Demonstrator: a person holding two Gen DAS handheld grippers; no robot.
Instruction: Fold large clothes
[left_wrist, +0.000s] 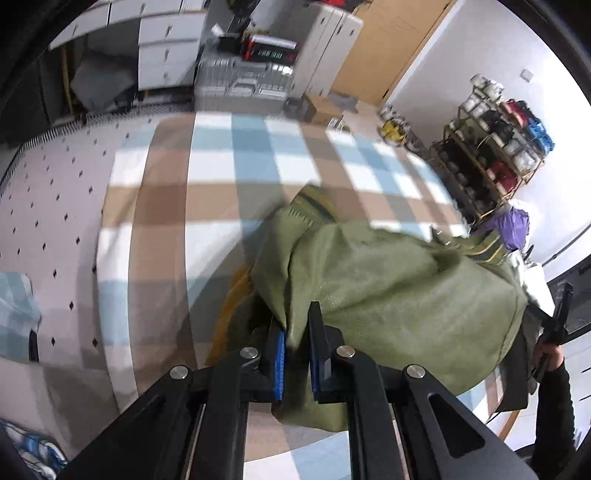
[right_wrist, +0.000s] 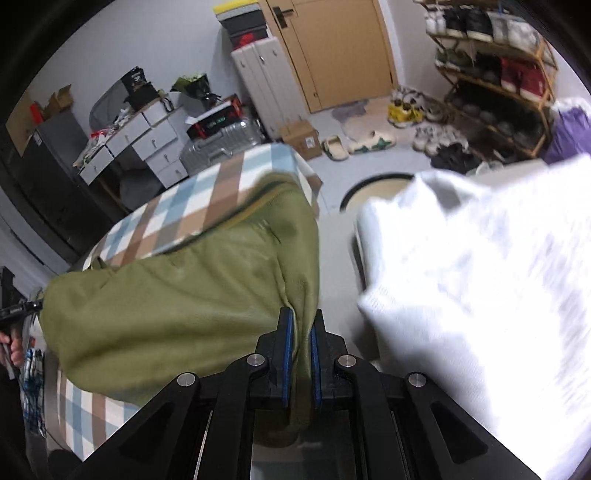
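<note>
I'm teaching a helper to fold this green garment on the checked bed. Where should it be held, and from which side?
Grip the green garment at two spread points along its near edge, coming from the near side and angled down, as both grippers do: left gripper, right gripper. The cloth hangs in a wide panel between them, so edge pinches likely keep it spread above the checked blanket.

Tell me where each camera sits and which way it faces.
Left wrist: on the left gripper, facing down at the checked bed cover; the right hand shows at the edge.
Right wrist: on the right gripper, facing down across the bed toward the door.
Shared: the green garment, clamped by both.
</note>
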